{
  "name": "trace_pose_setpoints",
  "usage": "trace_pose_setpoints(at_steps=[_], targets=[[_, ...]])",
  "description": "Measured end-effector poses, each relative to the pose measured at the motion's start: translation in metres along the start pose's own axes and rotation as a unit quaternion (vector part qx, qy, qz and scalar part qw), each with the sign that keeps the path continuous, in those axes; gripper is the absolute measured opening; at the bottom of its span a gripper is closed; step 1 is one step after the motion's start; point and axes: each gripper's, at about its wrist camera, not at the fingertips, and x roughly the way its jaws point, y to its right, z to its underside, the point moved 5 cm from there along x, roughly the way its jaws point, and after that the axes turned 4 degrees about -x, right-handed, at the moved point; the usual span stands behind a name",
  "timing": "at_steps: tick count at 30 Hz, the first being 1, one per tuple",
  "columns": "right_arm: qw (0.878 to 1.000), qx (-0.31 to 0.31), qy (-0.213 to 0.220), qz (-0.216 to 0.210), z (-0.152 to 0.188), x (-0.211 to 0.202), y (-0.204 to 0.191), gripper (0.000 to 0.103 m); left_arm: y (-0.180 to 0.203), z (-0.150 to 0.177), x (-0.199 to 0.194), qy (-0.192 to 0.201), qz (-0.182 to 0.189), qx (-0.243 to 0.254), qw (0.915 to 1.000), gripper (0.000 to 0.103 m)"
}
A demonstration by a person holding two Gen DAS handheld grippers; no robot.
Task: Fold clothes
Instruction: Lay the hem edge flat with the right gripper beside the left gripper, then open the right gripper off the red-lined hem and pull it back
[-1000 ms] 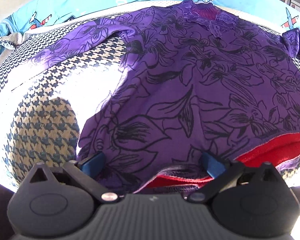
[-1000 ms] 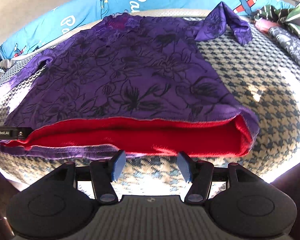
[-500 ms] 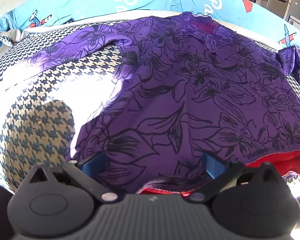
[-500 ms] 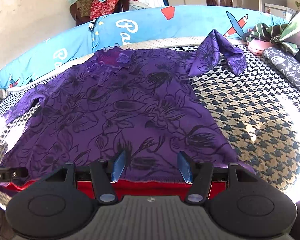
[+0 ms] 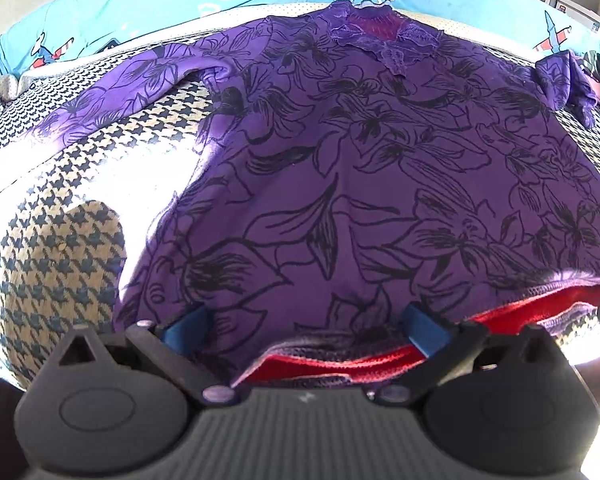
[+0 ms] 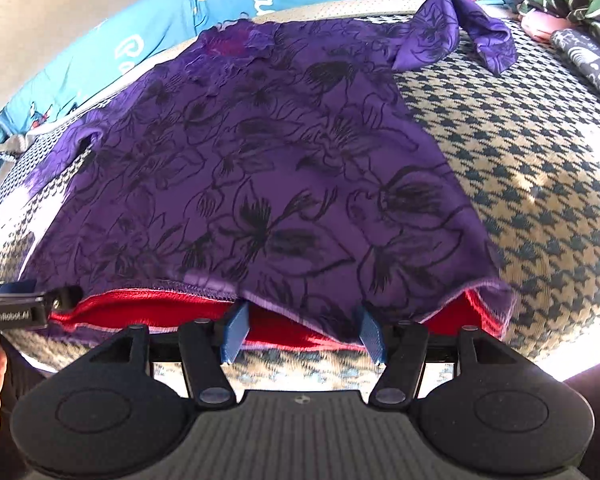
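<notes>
Purple floral-print top with red lining [image 5: 380,168] lies flat on my houndstooth-patterned cover [image 6: 540,184]. My left gripper [image 5: 306,320] and right gripper [image 6: 302,332] both sit at its near hem, jaws apart, clamping nothing.

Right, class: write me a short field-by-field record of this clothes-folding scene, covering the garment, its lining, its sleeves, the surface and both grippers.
garment: purple floral top, spread flat, neckline at the far side
lining: red inside showing at the near hem
sleeves: one stretched out, the other crumpled at the far corner
surface: houndstooth cover
background: blue printed fabric along the far edge
left gripper: jaws wide apart, hem between them
right gripper: jaws apart at the hem, not closed on it
</notes>
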Motion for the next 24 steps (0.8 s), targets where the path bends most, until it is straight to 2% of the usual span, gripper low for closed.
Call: trace_pose_setpoints(at_steps=[3,5,9,11,14,19,24], targets=[[0.999,0.012,-0.028,-0.038,0.012,-0.004,-0.001,0.058,0.0,0.003,-0.002,-0.005,0.004,0.004,1.0,0.103],[0.997,0.036,-0.029,-0.056,0.017,-0.008,0.001,0.058,-0.002,0.0,-0.006,0.005,0.011,-0.007,0.9999,0.103],[0.996,0.041,0.026,-0.075,0.007,-0.023,-0.002,0.058,-0.009,-0.011,-0.015,0.033,0.03,-0.042,0.9981,0.103],[0.993,0.043,0.065,-0.093,-0.003,-0.031,-0.005,0.058,-0.012,-0.015,-0.011,0.03,0.031,-0.056,0.9975,0.103],[0.993,0.032,0.096,-0.064,-0.02,-0.028,-0.013,0.059,-0.013,-0.018,-0.001,0.017,0.029,-0.068,0.9971,0.103],[0.995,0.005,0.098,0.0,-0.036,0.0,-0.026,0.059,-0.009,-0.024,0.007,0.018,0.018,-0.064,0.9976,0.103],[0.997,-0.021,0.069,0.003,-0.03,0.019,-0.037,0.059,-0.005,-0.024,0.012,0.015,0.007,-0.045,0.9988,0.103]])
